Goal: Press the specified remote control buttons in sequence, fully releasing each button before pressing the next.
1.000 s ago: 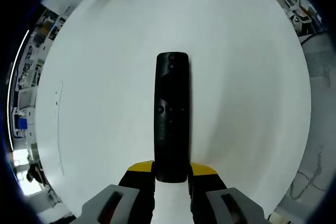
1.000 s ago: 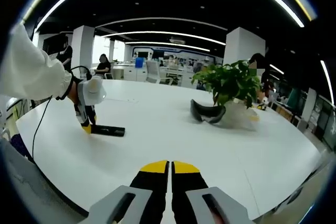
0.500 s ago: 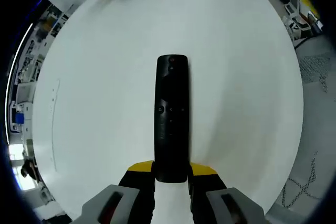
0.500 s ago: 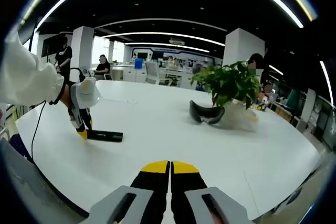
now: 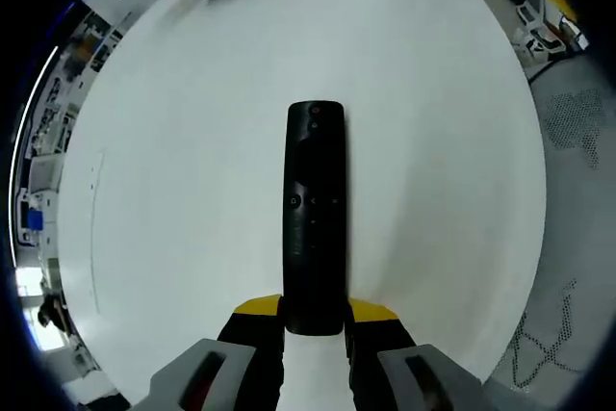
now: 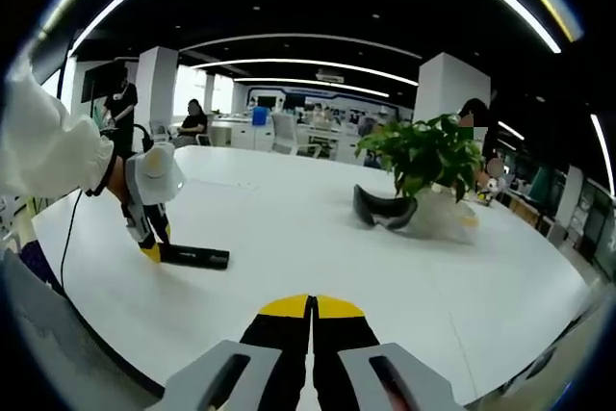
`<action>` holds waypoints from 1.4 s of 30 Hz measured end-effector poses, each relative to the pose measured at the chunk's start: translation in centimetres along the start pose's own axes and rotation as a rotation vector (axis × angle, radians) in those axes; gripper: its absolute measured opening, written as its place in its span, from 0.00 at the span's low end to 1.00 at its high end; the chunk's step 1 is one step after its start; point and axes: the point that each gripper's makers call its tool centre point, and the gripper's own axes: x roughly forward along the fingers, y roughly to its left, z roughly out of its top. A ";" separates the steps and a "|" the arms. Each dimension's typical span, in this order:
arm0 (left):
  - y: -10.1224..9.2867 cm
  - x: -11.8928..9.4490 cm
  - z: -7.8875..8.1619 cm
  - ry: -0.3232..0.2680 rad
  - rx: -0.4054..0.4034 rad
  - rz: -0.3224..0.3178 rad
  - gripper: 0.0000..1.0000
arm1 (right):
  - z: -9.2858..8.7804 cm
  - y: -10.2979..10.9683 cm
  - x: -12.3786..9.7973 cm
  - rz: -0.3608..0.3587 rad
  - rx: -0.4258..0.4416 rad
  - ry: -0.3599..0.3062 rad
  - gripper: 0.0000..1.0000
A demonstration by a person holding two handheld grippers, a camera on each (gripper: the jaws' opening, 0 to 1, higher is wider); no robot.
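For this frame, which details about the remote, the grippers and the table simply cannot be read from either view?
- Remote control button markings: too small and dark in the left gripper view; in the right gripper view the remote is a thin distant strip.
- Remote's near end: hidden between the left gripper tips, so the contact is unclear.
- Dark curved object by the potted plant: too far away to identify.
- Right gripper: what lies under its closed tips is cut off by the frame's bottom edge.
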 end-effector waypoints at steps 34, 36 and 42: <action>-6.4 -0.7 -0.1 0.040 -0.015 -0.002 0.23 | -0.3 -0.7 0.1 -0.025 0.031 0.018 0.00; -6.8 -0.8 -0.1 0.035 -0.024 -0.010 0.23 | -0.3 -0.8 0.1 -0.031 0.035 0.019 0.00; -8.7 -1.0 -0.1 -0.001 -0.041 -0.023 0.23 | -0.4 -0.5 0.1 -0.019 0.032 0.025 0.00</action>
